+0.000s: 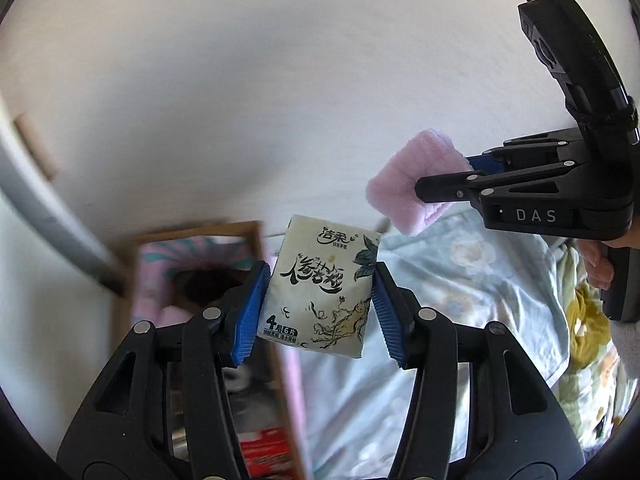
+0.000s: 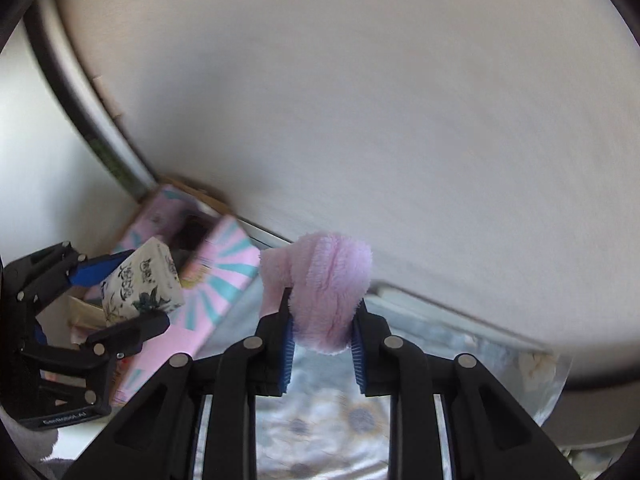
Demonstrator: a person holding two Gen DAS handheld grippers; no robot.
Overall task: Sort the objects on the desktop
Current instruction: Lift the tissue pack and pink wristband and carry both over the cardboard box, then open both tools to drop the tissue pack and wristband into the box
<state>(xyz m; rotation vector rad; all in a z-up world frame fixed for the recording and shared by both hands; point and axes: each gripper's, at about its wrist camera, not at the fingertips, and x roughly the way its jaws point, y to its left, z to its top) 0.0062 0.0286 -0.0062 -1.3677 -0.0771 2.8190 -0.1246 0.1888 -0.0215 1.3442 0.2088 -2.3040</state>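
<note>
Tissue pack point(image 1: 320, 288) clamped mid-frame in the left gripper point(image 1: 316, 312), above a cardboard box point(image 1: 192, 236) at lower left and floral bedding point(image 1: 460, 264) at lower right; fluffy cloth point(image 1: 404, 184) in the right gripper point(image 1: 440, 180), upper right.

Soft, even daylight fills both views, with no hard shadows and no glare. The pale wall point(image 1: 280, 80) shades to grey toward one side. Fisheye distortion bends straight edges, and dark vignetting rings the corners. Motion blur smears the cardboard box point(image 1: 208, 248) and the floral bedding point(image 2: 328, 420).
</note>
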